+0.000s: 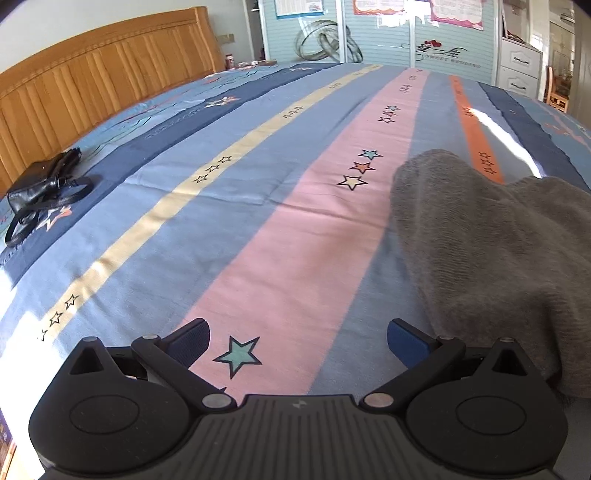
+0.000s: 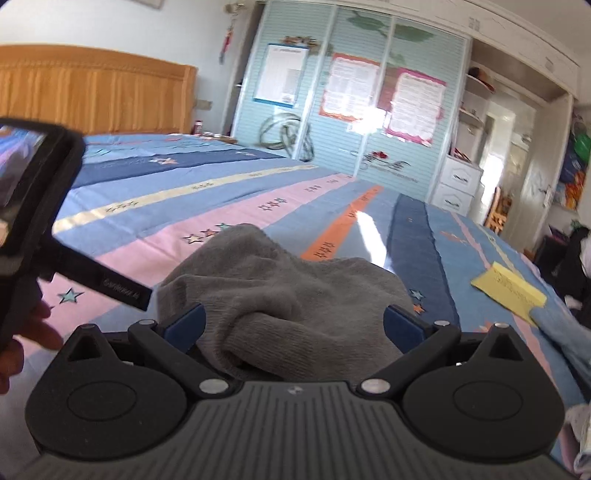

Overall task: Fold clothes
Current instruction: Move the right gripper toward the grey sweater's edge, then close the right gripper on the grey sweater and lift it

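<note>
Both claws spread wide, empty: left gripper (image 1: 298,341), right gripper (image 2: 294,322) over grey garment (image 2: 280,291); wardrobe decal (image 1: 445,55) reads "SWEET WEDDING"

garment (image 1: 491,251) on bed (image 1: 236,206), right of centre; bag (image 1: 40,188) far left near headboard (image 1: 99,81); wardrobe (image 1: 380,33) behind bed

On the wardrobe door (image 1: 417,40) in the left wrist view, a decal (image 1: 443,55) carries large Chinese characters, of which "一生" can be made out, above small Latin lettering that appears to read "SWEET WEDDING". The posters (image 2: 351,88) on the wardrobe and the yellow paper (image 2: 509,291) on the bed bear print too blurred to read.
</note>
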